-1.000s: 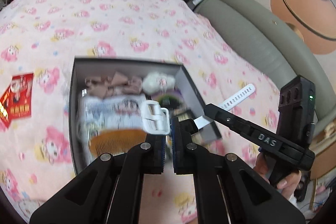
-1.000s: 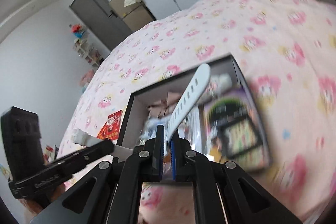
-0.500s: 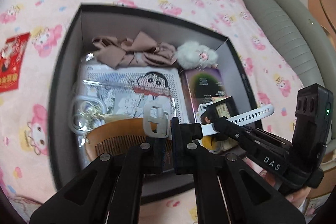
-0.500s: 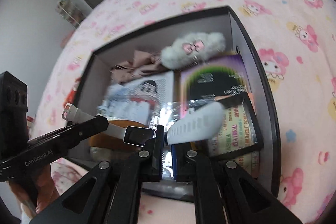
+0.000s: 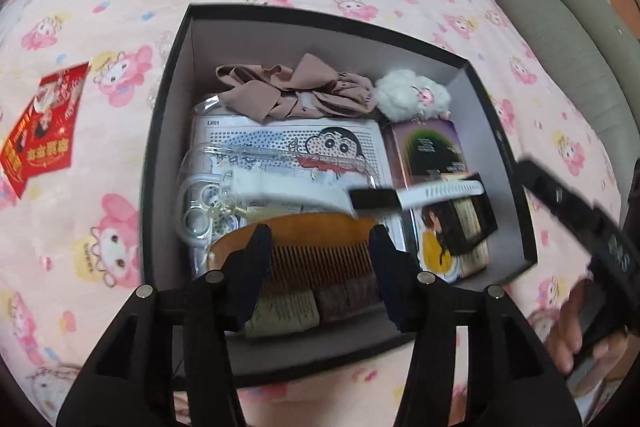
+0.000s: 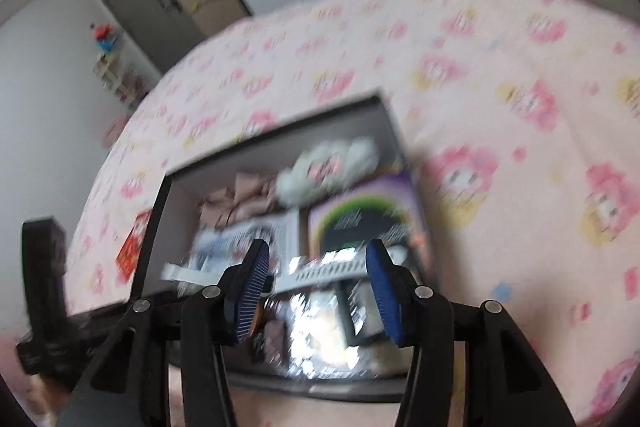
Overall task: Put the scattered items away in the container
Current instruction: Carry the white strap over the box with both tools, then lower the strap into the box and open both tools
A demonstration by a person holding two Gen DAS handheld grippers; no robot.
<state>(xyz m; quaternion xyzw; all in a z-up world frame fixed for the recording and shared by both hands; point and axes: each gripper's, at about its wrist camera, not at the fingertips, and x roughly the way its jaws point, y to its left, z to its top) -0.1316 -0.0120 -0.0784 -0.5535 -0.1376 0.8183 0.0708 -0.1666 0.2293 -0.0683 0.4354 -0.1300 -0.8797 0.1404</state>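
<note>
The white watch [image 5: 360,195] lies across the top of the things in the black box [image 5: 496,131], buckle end to the left over a clear phone case [image 5: 200,203], holed strap reaching right over a dark card; both claws stand released, the left gripper [image 5: 320,239] spread above a wooden comb [image 5: 304,227], the right gripper [image 6: 316,263] spread with the strap seen blurred between its blue ribbed pads and nothing in them. The watch looks light, its strap soft and bendy rubber that would droop if held by one end, so the stiff black body in the middle seems the better place to grip. The box is rigid card with a pale lining; inside sit a soft brown cloth bow [image 5: 288,91], a fluffy white toy [image 5: 412,99], a flat printed booklet and a glossy purple packet. A red packet [image 5: 44,123] lies outside on the quilt to the left, probably next to go in
</note>
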